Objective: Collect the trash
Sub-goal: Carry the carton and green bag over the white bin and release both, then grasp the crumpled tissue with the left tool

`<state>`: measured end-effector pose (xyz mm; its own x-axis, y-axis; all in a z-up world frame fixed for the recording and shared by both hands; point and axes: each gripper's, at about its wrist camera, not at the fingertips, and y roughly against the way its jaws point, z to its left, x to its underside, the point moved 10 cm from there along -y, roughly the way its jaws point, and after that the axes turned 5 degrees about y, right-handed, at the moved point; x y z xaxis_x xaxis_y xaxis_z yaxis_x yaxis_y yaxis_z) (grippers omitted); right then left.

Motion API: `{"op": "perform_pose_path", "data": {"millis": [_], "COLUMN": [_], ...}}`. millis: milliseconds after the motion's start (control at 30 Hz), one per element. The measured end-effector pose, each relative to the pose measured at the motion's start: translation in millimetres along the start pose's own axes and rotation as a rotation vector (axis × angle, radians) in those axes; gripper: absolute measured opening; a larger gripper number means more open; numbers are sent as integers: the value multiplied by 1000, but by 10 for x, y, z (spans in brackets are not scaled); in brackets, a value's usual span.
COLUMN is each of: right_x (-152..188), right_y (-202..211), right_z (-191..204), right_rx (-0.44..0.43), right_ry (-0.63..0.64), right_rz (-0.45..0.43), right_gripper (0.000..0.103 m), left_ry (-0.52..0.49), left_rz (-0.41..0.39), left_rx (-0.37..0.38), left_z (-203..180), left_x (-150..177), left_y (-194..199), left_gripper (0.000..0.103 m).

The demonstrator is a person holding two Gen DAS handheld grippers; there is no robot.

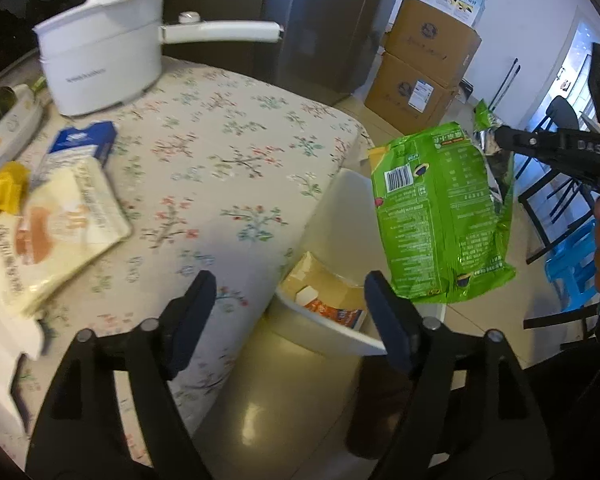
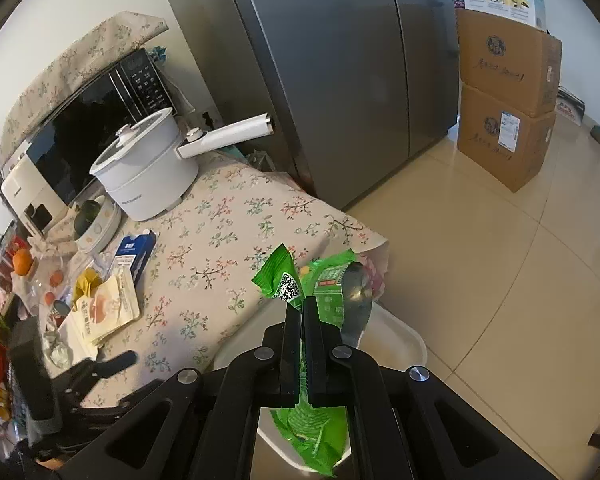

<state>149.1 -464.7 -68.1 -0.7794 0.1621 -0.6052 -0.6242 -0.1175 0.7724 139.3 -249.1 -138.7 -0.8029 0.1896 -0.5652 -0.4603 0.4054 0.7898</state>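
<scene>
My right gripper [image 2: 302, 304] is shut on a crumpled green snack bag [image 2: 324, 288] and holds it in the air above the white trash bin [image 2: 404, 344] beside the table. The same bag [image 1: 440, 216] hangs from the right gripper [image 1: 500, 136] in the left wrist view, above the bin [image 1: 340, 332], which holds a carton [image 1: 332, 308]. My left gripper [image 1: 288, 284] is open and empty over the table's edge. A cream pouch [image 1: 48, 232], a yellow wrapper [image 1: 8, 188] and a blue carton [image 1: 84, 144] lie on the floral tablecloth [image 1: 220, 152].
A white electric pot [image 1: 104, 64] with a long handle stands at the table's back. A microwave [image 2: 96, 120], a grey fridge [image 2: 320, 80] and stacked cardboard boxes [image 2: 504, 92] stand behind. A blue stool [image 1: 572, 264] and black chair [image 1: 560, 176] are on the floor at right.
</scene>
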Motion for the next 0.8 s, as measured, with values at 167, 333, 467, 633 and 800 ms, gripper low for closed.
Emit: {"op": "perform_pose_path", "data": {"millis": [167, 333, 467, 633, 800], "right_x": [48, 126, 151, 72, 36], "right_y": [-131, -294, -345, -272, -265], "right_z": [35, 0, -20, 155, 415], "right_rx": [17, 43, 44, 2, -17], "right_ry": [3, -10, -43, -46, -4], "right_rz": [32, 78, 98, 55, 51], "right_gripper": [2, 3, 23, 65, 69], "left_ry": [9, 37, 80, 131, 181], "left_rz": [-31, -70, -91, -123, -160], "left_rx": [-34, -67, -96, -135, -165], "left_z": [184, 442, 702, 1017, 1337], "left_x": [-14, -25, 7, 46, 95], "left_y": [249, 535, 741, 977, 1241], "left_gripper": [83, 86, 88, 88, 88]}}
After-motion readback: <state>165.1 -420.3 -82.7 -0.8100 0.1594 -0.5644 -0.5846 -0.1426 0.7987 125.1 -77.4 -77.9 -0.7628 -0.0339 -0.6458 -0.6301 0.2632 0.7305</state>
